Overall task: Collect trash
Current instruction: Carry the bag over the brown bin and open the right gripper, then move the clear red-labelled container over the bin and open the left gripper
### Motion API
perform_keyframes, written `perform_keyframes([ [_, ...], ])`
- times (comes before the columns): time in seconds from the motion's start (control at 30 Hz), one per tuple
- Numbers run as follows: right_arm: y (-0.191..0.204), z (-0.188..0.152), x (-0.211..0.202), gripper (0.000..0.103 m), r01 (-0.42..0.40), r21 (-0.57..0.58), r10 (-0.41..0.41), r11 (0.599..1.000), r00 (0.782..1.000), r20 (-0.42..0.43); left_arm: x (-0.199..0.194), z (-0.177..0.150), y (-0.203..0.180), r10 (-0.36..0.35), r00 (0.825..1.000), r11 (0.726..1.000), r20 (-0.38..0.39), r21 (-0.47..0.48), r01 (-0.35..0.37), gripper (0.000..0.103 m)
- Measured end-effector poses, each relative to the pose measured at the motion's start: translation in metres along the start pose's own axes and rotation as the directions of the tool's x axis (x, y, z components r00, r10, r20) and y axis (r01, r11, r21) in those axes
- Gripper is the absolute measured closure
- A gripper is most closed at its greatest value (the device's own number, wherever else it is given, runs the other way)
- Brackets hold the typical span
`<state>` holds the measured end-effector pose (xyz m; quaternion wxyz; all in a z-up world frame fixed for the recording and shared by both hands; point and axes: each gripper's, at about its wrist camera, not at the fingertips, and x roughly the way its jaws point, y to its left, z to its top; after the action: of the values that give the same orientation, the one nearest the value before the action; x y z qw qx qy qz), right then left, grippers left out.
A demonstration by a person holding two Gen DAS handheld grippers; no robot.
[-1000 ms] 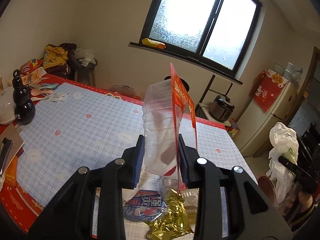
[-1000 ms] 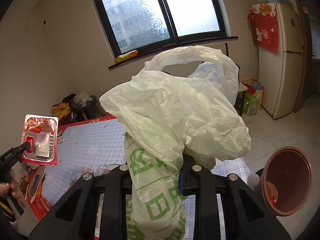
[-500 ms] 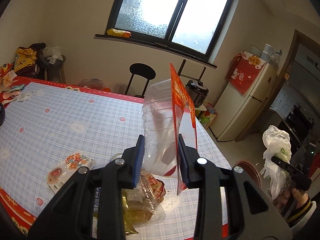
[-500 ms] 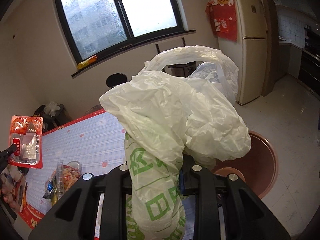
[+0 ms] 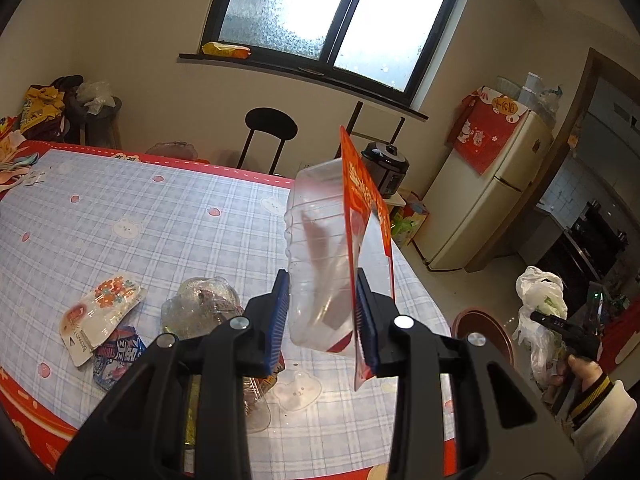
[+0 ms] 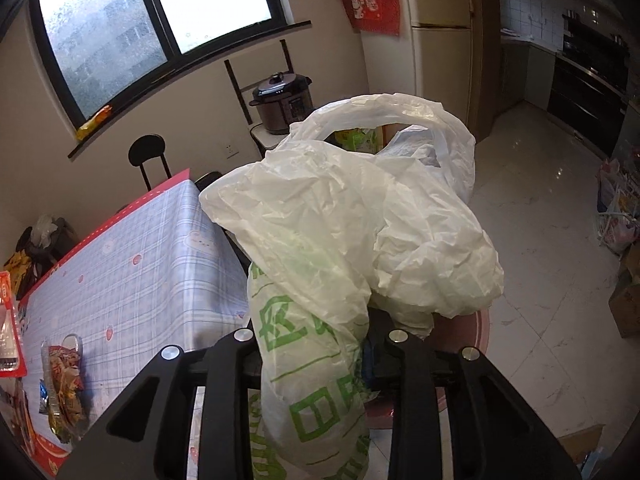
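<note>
Kitchen, checked table (image 5: 160, 220) lower left with wrappers (image 5: 100, 316); left gripper (image 5: 322, 316) clamped on blister pack (image 5: 320, 248) mid-frame; right gripper (image 6: 316, 344) jaws just widened, bag (image 6: 340, 240) between them above bin (image 6: 472, 328).

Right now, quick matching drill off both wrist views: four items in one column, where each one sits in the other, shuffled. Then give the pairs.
Items
1. clear plastic package with orange card
2. white plastic bag with green print
3. yellow snack packet
4. pressure cooker

Places
A. on the window sill
B. between the jaws of the left hand-held gripper
C. on a small stand near the fridge
D. between the jaws of the right hand-held gripper

Pairs: 1-B, 2-D, 3-A, 4-C
</note>
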<state>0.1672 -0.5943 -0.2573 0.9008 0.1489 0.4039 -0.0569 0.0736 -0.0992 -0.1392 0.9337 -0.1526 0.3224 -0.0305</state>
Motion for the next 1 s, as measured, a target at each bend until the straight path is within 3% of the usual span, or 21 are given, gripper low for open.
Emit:
perform_keyframes([
  [0.07, -0.008, 0.004, 0.008, 0.066, 0.006, 0.021, -0.006, 1.0, 1.0, -0.01, 0.002, -0.003, -0.003, 0.004, 1.0, 1.0, -0.007, 0.002, -0.004, 0.069],
  [0.27, -0.017, 0.01, 0.013, 0.037, 0.008, 0.044, -0.008, 0.999, 1.0, -0.01, 0.003, -0.007, -0.016, 0.006, 1.0, 1.0, -0.02, 0.022, -0.005, 0.069],
  [0.33, -0.02, 0.013, 0.012, 0.023, 0.02, 0.043, -0.02, 0.999, 1.0, -0.005, 0.003, -0.006, -0.02, 0.003, 1.0, 1.0, -0.019, 0.03, -0.002, 0.069],
  [0.63, -0.039, 0.013, -0.005, 0.01, 0.044, 0.093, -0.047, 0.995, 0.999, 0.027, 0.002, 0.0, -0.034, -0.027, 1.0, 0.997, -0.017, 0.069, 0.028, 0.069],
  [1.0, -0.052, 0.015, -0.065, 0.005, 0.082, 0.125, -0.098, 0.989, 0.987, 0.131, 0.018, 0.004, -0.066, -0.111, 0.993, 0.987, -0.042, 0.114, 0.115, 0.069],
])
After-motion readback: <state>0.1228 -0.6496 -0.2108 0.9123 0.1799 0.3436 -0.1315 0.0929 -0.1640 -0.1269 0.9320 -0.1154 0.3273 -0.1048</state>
